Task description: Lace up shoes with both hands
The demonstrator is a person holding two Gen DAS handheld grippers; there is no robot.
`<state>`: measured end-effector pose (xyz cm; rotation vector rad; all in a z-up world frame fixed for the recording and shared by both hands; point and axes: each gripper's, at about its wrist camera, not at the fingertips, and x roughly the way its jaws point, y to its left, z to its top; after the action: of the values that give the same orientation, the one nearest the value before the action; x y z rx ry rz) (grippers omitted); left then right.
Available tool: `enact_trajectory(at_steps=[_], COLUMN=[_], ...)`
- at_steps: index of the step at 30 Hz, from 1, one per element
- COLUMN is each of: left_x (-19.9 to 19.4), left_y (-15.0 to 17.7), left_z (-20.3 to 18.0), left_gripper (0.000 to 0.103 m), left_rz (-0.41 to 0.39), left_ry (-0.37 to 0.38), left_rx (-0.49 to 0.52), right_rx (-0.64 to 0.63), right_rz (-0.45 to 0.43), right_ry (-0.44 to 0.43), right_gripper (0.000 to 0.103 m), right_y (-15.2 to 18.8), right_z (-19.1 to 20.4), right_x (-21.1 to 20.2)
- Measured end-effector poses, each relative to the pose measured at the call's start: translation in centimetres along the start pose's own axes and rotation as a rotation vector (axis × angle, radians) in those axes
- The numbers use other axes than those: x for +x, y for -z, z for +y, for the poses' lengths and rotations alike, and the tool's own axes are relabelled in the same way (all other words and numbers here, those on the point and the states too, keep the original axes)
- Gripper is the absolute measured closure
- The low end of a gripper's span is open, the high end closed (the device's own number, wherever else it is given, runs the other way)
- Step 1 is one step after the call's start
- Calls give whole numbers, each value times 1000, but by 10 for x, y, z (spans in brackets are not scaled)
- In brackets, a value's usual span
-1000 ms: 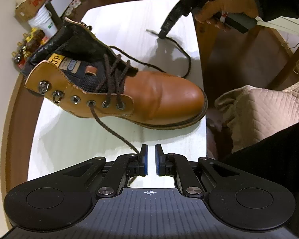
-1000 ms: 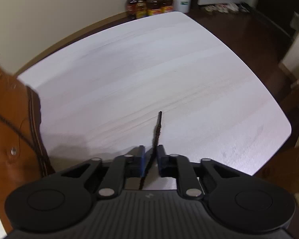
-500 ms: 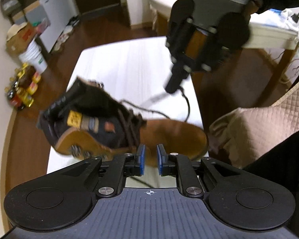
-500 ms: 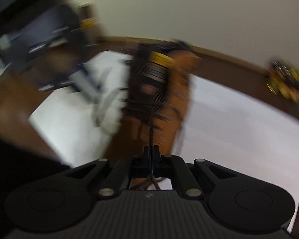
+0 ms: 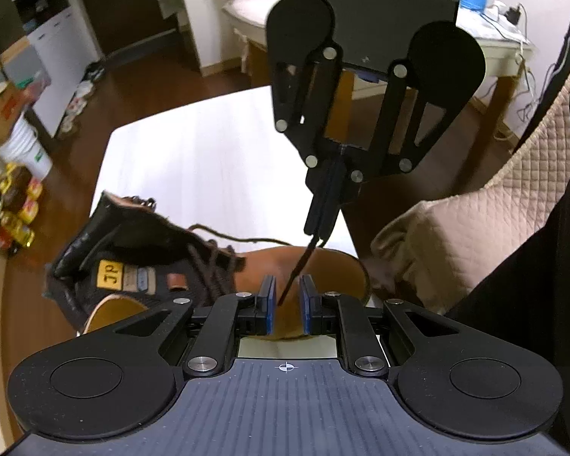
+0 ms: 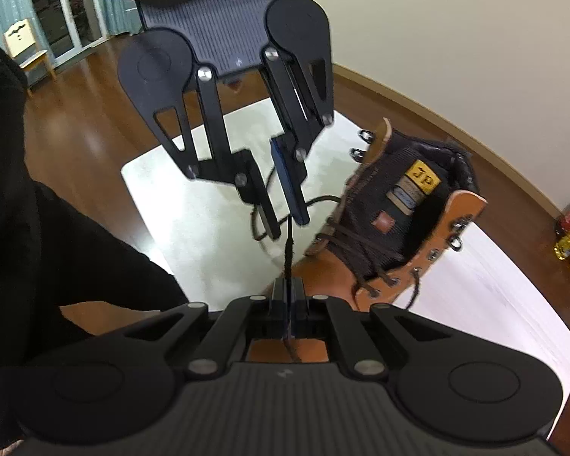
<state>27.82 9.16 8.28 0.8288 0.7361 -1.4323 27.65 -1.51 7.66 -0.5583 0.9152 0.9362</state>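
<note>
Brown lace tip (image 5: 293, 277) pokes between the left gripper (image 5: 288, 306) fingers (closing, not yet touching); the right gripper (image 6: 287, 292) pinches the lace above the boot (image 6: 406, 220).

boots: 1 (image 5: 178, 266) | grippers: 2 (image 5: 288, 304) (image 5: 321, 230) | buckets: 1 (image 5: 24, 148) (white)

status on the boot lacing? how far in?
Done: the boot's lower eyelets are crossed with lace. In hand: the right tongs are shut on the lace tip, offering it between the left tongs' closing, not yet pinching jaws. Left: the upper eyelets and hooks are bare.
</note>
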Motion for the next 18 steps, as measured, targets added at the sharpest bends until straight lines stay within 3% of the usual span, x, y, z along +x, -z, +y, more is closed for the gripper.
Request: enact_trajectory(at_steps=[1,6,8,10,12,14,15,16,18], left_x=[1,-3,-3,-5,-8,-12,-14,-15,-19], left_y=[-1,5,7,10,14,15,16,16,17], left_z=[-1,-5,-6,-7,-7,-7,-8,-8,-9], left_gripper=[99,100,101,101,101,100,100,100,100], left_rz=[-2,13,28,43,46,41,38,35,30], left_ry=[9,4,-13,-45,-79,-97,-106,-114,-124], left_rx=[-1,-56,-77,-111,-175,-212,-228,-244,-271], right_rx=[-3,37,146,262,509,819,911,1020,1404], right_rz=[-2,-18,-48,-65,-98,-139,-160,-192,-337], right_ry=[-2,11,34,55,68,31,2,-41,-233], right_gripper=[101,100,99,90,85,85,85,85,85], right_y=[-2,-2,2,7,23,45,52,62,96], right_z=[1,2,-4,-10,-21,-31,-33,-34,-31], right_x=[1,0,-3,-4,-7,-8,-6,-4,10])
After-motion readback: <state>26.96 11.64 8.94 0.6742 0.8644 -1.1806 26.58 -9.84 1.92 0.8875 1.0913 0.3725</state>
